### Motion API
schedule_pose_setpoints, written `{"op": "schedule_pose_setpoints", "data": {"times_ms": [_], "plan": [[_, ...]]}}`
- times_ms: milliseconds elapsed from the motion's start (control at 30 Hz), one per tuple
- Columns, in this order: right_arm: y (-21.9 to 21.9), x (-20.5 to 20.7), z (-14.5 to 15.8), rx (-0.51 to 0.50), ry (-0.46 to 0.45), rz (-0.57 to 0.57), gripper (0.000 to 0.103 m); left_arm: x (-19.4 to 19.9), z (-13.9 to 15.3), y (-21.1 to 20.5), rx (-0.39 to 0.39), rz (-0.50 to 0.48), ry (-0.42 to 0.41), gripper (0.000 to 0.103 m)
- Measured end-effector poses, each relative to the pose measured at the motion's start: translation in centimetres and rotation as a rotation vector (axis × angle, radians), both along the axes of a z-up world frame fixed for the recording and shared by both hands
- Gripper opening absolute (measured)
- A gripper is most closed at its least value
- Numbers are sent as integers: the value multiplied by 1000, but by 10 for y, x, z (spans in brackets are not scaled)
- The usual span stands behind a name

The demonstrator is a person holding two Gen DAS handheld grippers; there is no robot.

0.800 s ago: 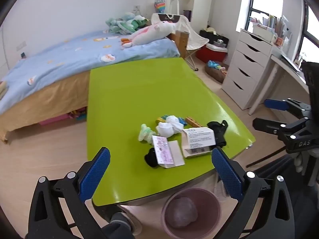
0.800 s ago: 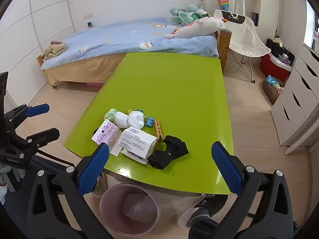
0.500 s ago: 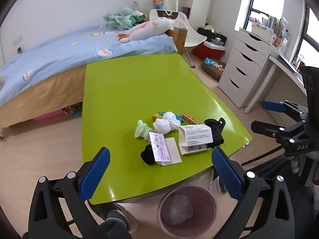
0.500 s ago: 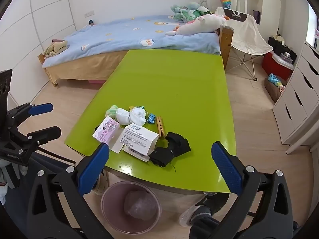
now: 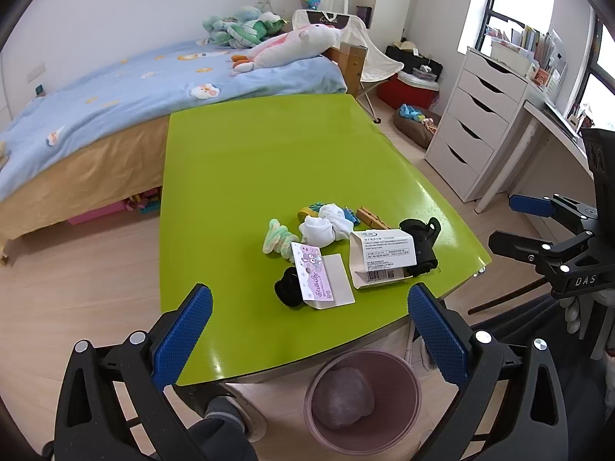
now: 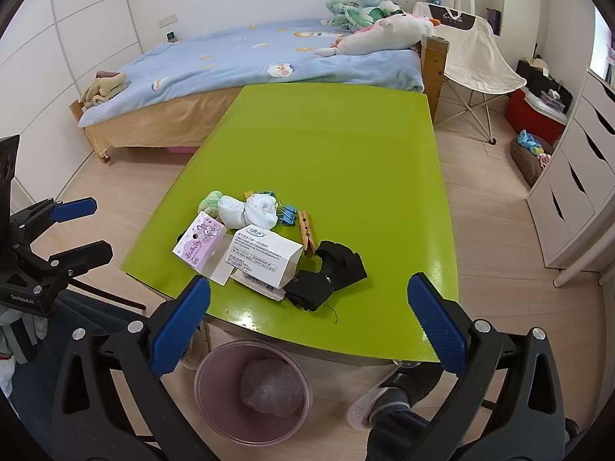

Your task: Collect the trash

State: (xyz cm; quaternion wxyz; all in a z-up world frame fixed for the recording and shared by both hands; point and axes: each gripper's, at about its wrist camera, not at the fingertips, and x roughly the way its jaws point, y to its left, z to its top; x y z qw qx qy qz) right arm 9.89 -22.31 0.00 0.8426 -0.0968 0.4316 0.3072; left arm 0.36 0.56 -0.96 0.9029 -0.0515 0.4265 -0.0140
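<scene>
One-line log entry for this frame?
left gripper: open, empty | right gripper: open, empty | white box: on green table | bin: below edge

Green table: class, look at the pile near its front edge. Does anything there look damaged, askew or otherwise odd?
Yes. The white printed box lies on its side with one end open, resting partly on flat packaging. The pink card leans propped up rather than flat. Everything is heaped together near the green table front edge, above the pink bin.

Home bedroom, bed [image 6: 250, 61], plush toys [image 6: 384, 30], drawer unit [image 5: 472, 123]
</scene>
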Motion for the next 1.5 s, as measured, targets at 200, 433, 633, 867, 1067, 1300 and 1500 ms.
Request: {"op": "schedule_pose_setpoints", "data": {"times_ms": [200, 433, 633, 867, 1067, 1300, 1500], "plan": [[0, 0, 0, 0, 4, 1, 100, 1, 1, 2, -9, 5, -6, 98], [-1, 0, 0, -3, 3, 2, 100, 0, 0, 4, -10, 10, -9, 98], [-1, -1, 0, -7, 0, 2, 100, -1, 1, 6, -6, 14, -12, 98], [-1, -1, 0, -6, 1, 1, 100, 0, 1, 6, -8, 13, -12, 98], [-3, -1, 1, -8, 1, -1, 100, 0, 2, 7, -9, 15, -11, 98], [-3, 0, 1, -7, 1, -3, 100, 0, 1, 7, -10, 15, -10, 98], [-5, 0, 0, -8, 4, -4, 100, -1, 1, 7, -10, 16, -13, 98]]}}
